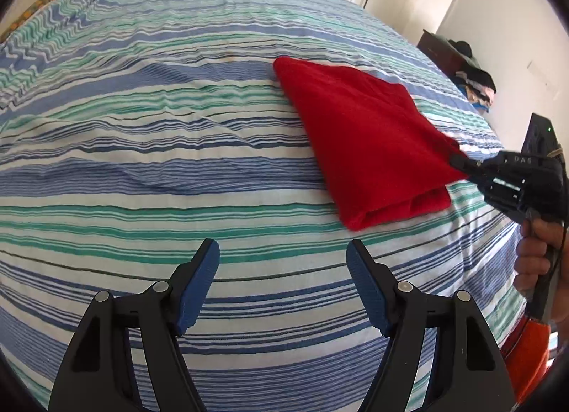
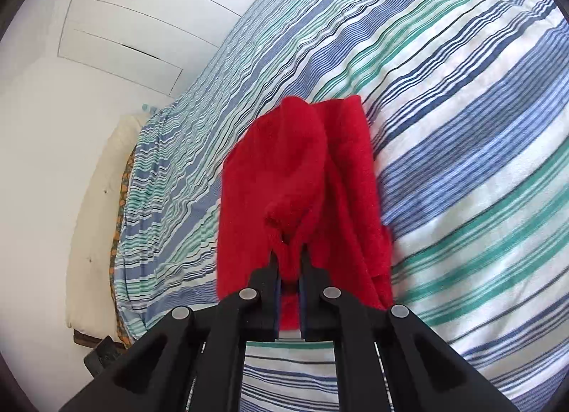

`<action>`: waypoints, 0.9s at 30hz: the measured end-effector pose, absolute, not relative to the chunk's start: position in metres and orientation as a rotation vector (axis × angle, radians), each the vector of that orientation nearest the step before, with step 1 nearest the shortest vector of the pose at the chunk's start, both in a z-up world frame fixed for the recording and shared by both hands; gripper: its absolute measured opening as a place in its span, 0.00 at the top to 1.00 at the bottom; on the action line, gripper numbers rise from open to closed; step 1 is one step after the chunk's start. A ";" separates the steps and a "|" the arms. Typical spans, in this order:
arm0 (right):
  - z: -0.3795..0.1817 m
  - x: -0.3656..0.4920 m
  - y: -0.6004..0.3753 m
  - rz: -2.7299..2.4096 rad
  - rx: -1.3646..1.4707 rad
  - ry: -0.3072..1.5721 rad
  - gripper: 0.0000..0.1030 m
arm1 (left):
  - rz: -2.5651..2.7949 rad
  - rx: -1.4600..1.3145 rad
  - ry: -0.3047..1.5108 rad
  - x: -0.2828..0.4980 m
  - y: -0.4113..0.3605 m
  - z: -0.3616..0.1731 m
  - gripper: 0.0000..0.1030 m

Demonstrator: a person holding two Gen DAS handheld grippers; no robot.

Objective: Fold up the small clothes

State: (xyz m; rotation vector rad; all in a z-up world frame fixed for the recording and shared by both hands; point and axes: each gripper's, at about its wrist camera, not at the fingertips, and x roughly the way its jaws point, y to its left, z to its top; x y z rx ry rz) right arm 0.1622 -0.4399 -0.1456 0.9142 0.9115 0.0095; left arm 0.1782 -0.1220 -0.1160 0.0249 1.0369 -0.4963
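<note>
Striped bedspread (image 1: 142, 170) fills the view, with a folded red cloth (image 1: 359, 141) lying right of centre, soft, light and floppy, best pinched at a corner as the right gripper (image 2: 290, 262) does, clenched on it; the left gripper (image 1: 282, 262) hangs released.
</note>
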 end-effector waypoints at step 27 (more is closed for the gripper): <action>-0.116 0.262 -0.437 0.214 0.687 0.882 0.60 | -0.482 0.282 1.063 0.208 -0.240 -0.166 0.58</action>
